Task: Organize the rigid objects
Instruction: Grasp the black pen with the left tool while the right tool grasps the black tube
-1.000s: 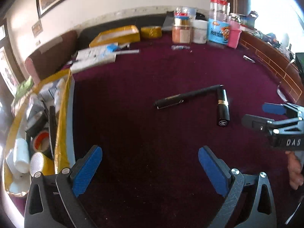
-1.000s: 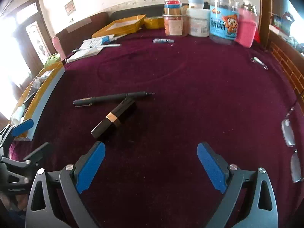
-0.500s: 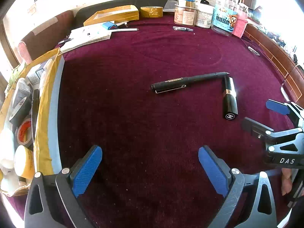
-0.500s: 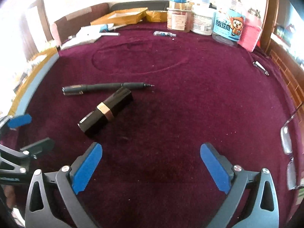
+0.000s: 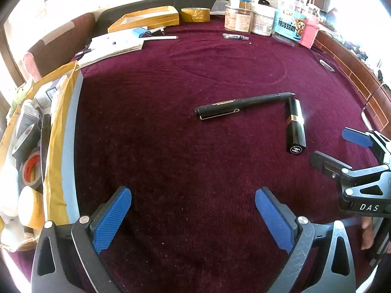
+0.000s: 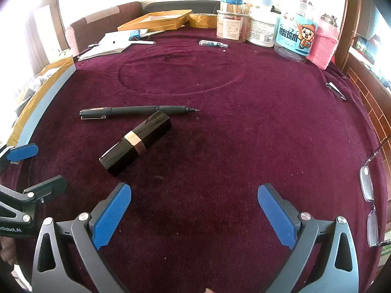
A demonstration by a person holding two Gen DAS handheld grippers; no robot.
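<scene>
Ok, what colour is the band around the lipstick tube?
Gold, on a glossy black lipstick tube; clearest in the right wrist view.

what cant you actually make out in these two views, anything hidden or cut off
- Left wrist view: the box runs off the left edge; its wall hides part of the tape rolls.
- Right wrist view: the glasses are cut by the right edge.
- Right wrist view: jar label print is too small to read.
- Both views: windows glare white, nothing visible outside.
</scene>
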